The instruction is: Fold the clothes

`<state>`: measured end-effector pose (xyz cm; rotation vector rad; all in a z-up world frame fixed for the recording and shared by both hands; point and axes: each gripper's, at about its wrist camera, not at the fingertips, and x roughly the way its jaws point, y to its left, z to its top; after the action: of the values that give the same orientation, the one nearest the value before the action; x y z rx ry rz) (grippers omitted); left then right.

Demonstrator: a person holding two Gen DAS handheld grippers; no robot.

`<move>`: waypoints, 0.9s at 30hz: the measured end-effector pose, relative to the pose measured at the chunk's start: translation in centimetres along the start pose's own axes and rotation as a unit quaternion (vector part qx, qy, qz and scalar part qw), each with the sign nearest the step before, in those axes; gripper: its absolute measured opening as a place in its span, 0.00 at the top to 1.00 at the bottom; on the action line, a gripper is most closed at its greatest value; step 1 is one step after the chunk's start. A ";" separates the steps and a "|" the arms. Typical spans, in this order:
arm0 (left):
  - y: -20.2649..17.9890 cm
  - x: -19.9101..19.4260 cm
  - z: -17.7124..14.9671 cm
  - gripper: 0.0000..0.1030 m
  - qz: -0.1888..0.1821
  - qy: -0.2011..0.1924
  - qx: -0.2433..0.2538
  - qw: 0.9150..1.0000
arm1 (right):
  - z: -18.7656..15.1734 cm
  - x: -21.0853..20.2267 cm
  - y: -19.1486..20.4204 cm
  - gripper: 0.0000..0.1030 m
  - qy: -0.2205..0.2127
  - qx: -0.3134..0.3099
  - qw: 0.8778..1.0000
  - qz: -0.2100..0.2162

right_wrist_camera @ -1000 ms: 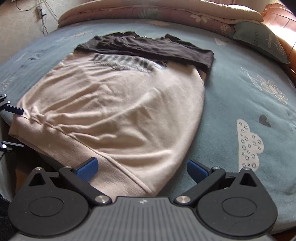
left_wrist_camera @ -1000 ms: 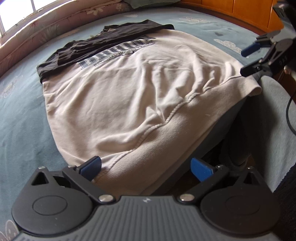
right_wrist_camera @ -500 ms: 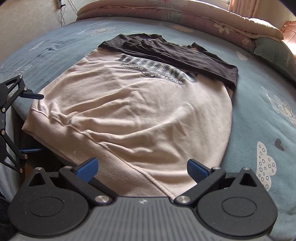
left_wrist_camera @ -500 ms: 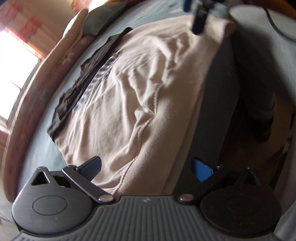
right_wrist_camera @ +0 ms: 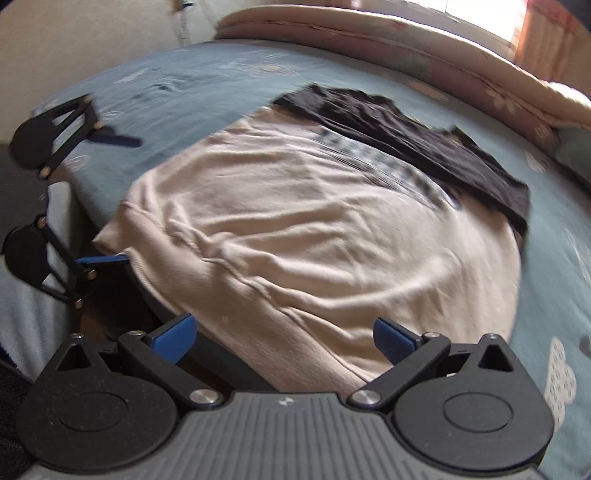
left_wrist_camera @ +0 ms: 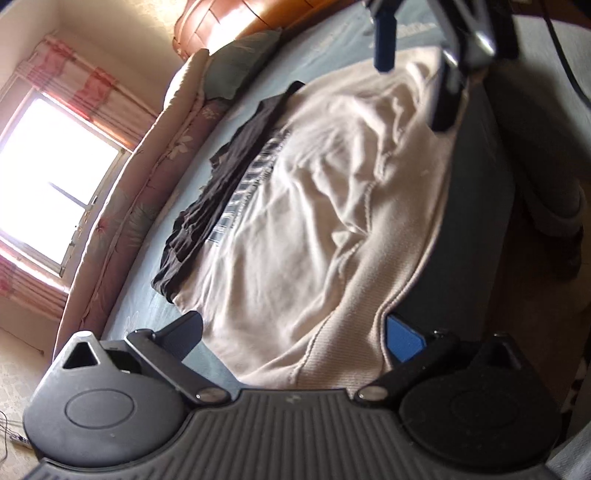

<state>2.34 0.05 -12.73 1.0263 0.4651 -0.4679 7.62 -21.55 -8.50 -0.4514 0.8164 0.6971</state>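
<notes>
A cream sweatshirt point(left_wrist_camera: 314, 221) point(right_wrist_camera: 295, 236) lies flat on the bed, its hem hanging over the near edge. Black sleeves point(left_wrist_camera: 229, 192) point(right_wrist_camera: 406, 147) are folded across its chest over the printed lettering. My left gripper point(left_wrist_camera: 295, 336) point(right_wrist_camera: 107, 199) is open and turned on its side at the left hem corner, one finger above the bed and one below the hem. My right gripper point(right_wrist_camera: 284, 336) point(left_wrist_camera: 417, 62) is open just in front of the hem near the right corner. Neither holds cloth.
The bed has a blue patterned sheet point(right_wrist_camera: 184, 81). A rolled floral quilt point(right_wrist_camera: 406, 48) runs along its far side, with a green pillow point(left_wrist_camera: 240, 70) and a wooden headboard point(left_wrist_camera: 229, 22) at one end. A bright window point(left_wrist_camera: 48, 184) is behind. A person's grey trouser leg point(left_wrist_camera: 546, 166) stands by the bed edge.
My left gripper has rolled onto its side and closed in on the left hem corner. My right gripper has swung toward the hem's right side. The sweatshirt has not moved.
</notes>
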 end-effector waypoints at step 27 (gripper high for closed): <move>2.3 3.5 1.8 0.01 -0.003 0.001 -0.097 0.995 | 2.8 3.9 4.3 0.00 -0.065 -0.118 0.984 -0.114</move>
<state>6.76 -1.05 -12.39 0.8380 0.5058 -0.4184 7.86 -15.34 -10.33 -0.6948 0.5506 0.6049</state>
